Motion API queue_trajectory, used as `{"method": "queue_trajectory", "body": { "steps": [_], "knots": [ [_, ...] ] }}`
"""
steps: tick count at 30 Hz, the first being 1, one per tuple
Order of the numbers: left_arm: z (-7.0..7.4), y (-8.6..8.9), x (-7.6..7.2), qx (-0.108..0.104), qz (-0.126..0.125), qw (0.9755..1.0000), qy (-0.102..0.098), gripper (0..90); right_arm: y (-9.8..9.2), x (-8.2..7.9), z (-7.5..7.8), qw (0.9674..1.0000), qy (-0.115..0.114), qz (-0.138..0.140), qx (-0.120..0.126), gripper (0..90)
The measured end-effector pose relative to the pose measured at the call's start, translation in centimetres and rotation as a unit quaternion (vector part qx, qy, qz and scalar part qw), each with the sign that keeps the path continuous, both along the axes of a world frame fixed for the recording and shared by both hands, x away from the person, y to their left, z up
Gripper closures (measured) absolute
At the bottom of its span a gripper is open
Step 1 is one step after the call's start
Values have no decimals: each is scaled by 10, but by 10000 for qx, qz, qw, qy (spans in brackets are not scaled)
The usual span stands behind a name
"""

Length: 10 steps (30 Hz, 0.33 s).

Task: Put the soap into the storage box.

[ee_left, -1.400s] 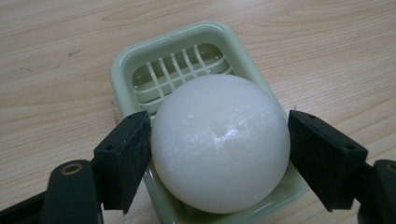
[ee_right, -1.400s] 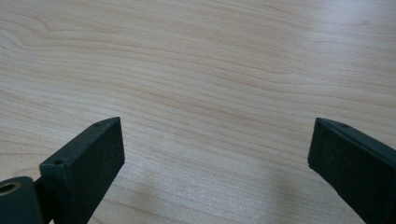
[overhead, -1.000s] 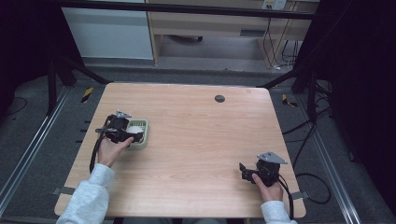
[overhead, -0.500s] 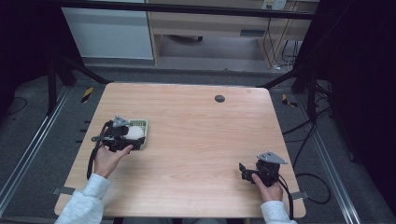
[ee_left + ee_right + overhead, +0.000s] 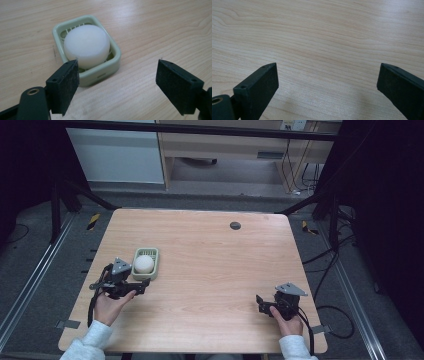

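- Soap (image 5: pixel 86 45) sits in green dish (image 5: pixel 111 67), left side of bench (image 5: pixel 210 270).
- Left gripper (image 5: pixel 117 77) spread just short of dish; right gripper (image 5: pixel 327 87) spread, idle, well apart.
- Risk: smooth round soap may slip from the jaws; a low jaw could shove the light dish.

L gripper (image 5: pixel 131 287) is held low w/ jaws spread wide, just beside the soap dish (image 5: pixel 146 264); R gripper (image 5: pixel 266 303) is held likewise, well apart from it.

Laboratory recording station. Indicators: a bare wooden surface (image 5: pixel 210 270) enclosed by black curtains (image 5: pixel 385 195), metal floor rails (image 5: pixel 30 285), loose cables (image 5: pixel 330 265) on grey carpet, and office cabinets (image 5: pixel 220 150) beyond a black frame bar (image 5: pixel 200 130).
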<state>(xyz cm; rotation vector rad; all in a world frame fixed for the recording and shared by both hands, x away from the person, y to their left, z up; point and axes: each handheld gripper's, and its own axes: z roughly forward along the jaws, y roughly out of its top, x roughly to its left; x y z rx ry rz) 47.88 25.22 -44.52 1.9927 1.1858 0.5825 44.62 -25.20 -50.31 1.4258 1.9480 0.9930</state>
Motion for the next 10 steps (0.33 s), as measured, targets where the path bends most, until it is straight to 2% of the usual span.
{"method": "queue_trajectory", "body": {
  "steps": [1, 7, 10],
  "knots": [
    [-3, 3, -5, 33, 21, 10000, -2, 187, 0, 0, 0, 10000, 0, 0, 2, 41],
    [-15, 14, -17, 88, 76, 9999, 92, 180, 0, -1, 0, 10000, 15, 28, 11, 41],
    [-19, 17, -20, 33, 97, 9999, 127, 182, 0, -1, 1, 10000, 8, 41, -14, 41]
  ]
}}
